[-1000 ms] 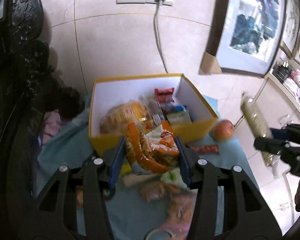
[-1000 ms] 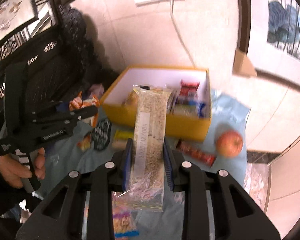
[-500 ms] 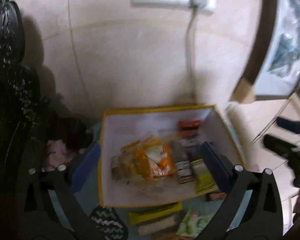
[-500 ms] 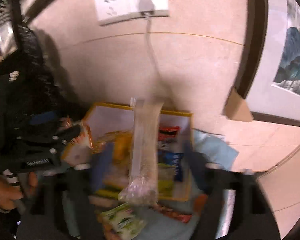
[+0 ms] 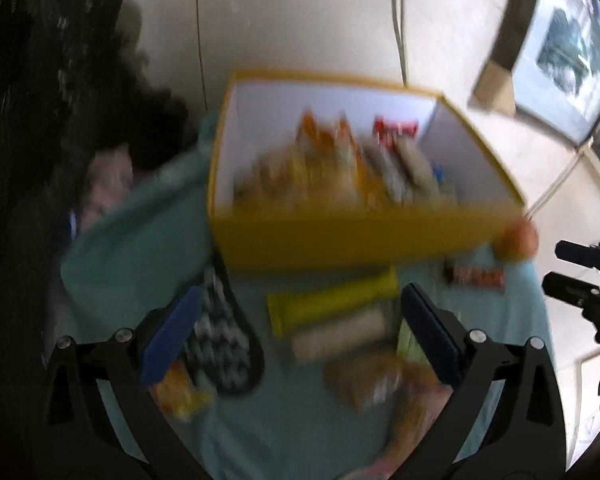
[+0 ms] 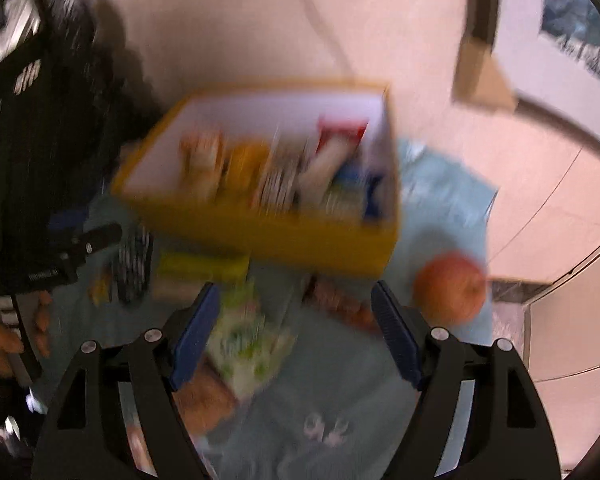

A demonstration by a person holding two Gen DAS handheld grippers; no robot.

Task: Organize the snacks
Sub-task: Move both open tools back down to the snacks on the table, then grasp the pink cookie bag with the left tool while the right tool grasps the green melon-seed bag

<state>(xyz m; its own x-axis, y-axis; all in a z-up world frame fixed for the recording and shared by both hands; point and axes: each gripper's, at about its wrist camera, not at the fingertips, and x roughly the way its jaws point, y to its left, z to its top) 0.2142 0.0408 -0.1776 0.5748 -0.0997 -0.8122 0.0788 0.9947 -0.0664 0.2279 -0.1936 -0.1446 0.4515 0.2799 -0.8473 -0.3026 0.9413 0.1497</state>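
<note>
Both claws are seen spread wide with nothing between the blue pads. The left claw (image 5: 300, 332) is held above the light-blue cloth-covered counter (image 5: 140, 248), over a long yellow snack bar (image 5: 332, 300) and a pale wrapped bar (image 5: 340, 336) lying just beside it, near the front wall of the yellow cardboard box with a white interior (image 5: 356, 236). A black-and-white zigzag-patterned pouch (image 5: 224, 340) is found beside the left pad, and a small orange-yellow packet (image 5: 180, 396) lies next to it. A brown wrapped snack (image 5: 364, 380) is seen nearer the camera.

The right claw (image 6: 296, 332) is held released above a green-and-white snack packet (image 6: 244, 340) on the cloth. The box (image 6: 268, 236) is filled with blurred packets in orange, red, blue and white; single items cannot be told apart. A red-orange apple (image 6: 450, 288) rests on the cloth near the box's right front corner, and a red wrapped bar (image 5: 476, 278) lies between the apple and the box's front wall. The left claw's handle is seen gripped by a hand (image 6: 8, 332) at the left edge of the right wrist view. Both views are blurred.
</note>
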